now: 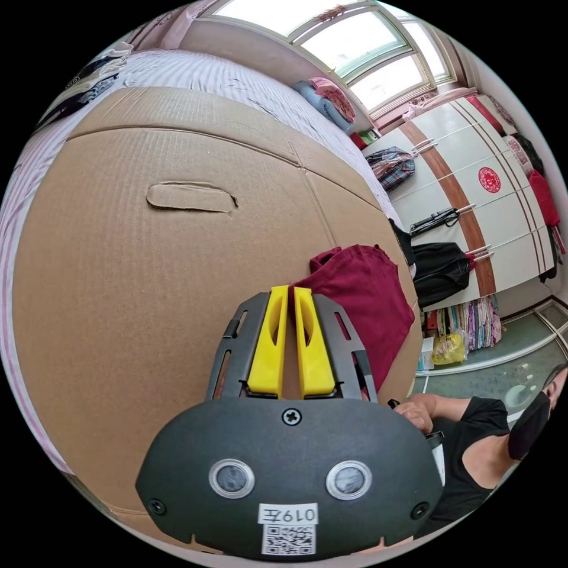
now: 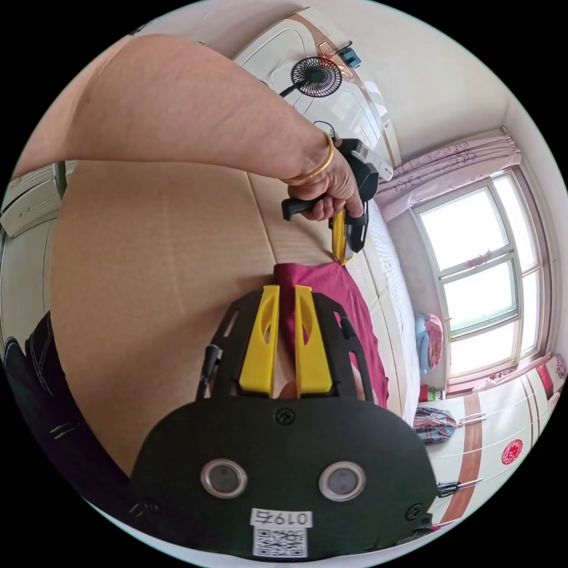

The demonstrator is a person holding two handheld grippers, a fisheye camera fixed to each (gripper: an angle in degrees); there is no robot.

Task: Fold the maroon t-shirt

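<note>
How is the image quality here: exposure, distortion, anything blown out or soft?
Left gripper view: strong fisheye curve bends the cardboard; the window is blown out; the maroon t-shirt is evenly lit and sharp. Right gripper view: the window is overexposed, and the person's forearm, close to the lens, looks stretched and slightly soft.

A flattened cardboard sheet (image 1: 177,284) is lying across the striped bed (image 1: 195,74) and covering most of it. The maroon t-shirt (image 1: 361,296) is resting bunched on the cardboard at its 4 o'clock edge. Folded clothes (image 1: 328,97) are sitting on the bed at 1 o'clock.
</note>
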